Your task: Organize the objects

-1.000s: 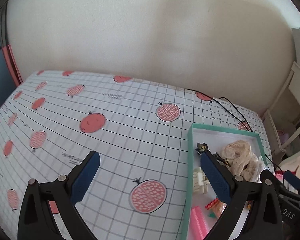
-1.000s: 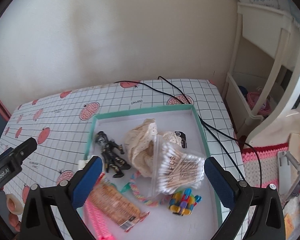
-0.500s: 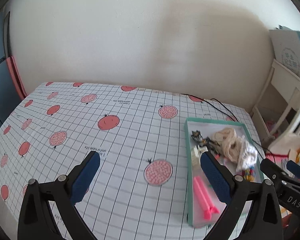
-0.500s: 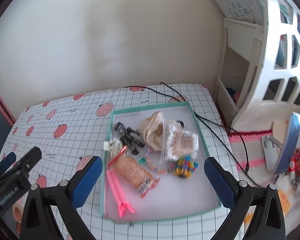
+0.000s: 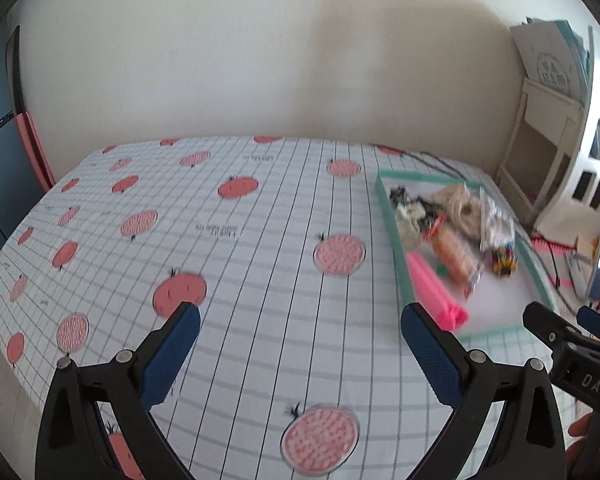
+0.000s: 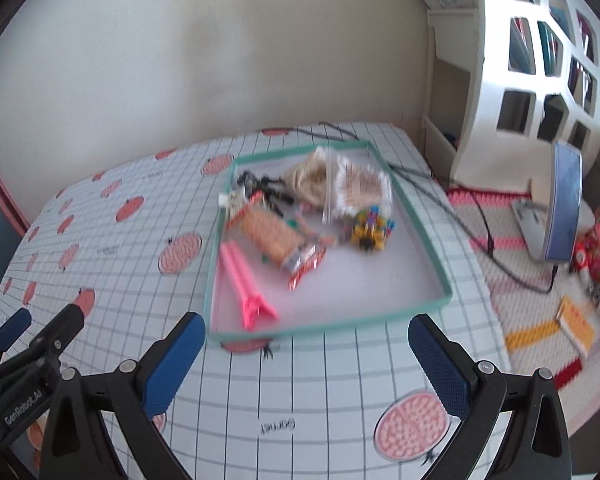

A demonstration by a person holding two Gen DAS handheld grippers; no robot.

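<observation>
Both pairs of blue-padded fingers stand wide apart and empty: my left gripper [image 5: 300, 354] hangs above the bare pomegranate-print grid tablecloth [image 5: 260, 240], my right gripper [image 6: 306, 364] just short of the shallow teal-rimmed white tray [image 6: 420, 236]. As far as I can judge, the gathering looks done, since the small things all lie inside the tray and none on the cloth. They sit jumbled toward its far end: a pink plastic clip [image 6: 244, 284], a clear bag of cotton swabs [image 6: 360, 188], a black figurine [image 6: 264, 188], an orange snack packet [image 6: 272, 236], a yellow toy car [image 6: 370, 230]. The tray's near half is bare.
</observation>
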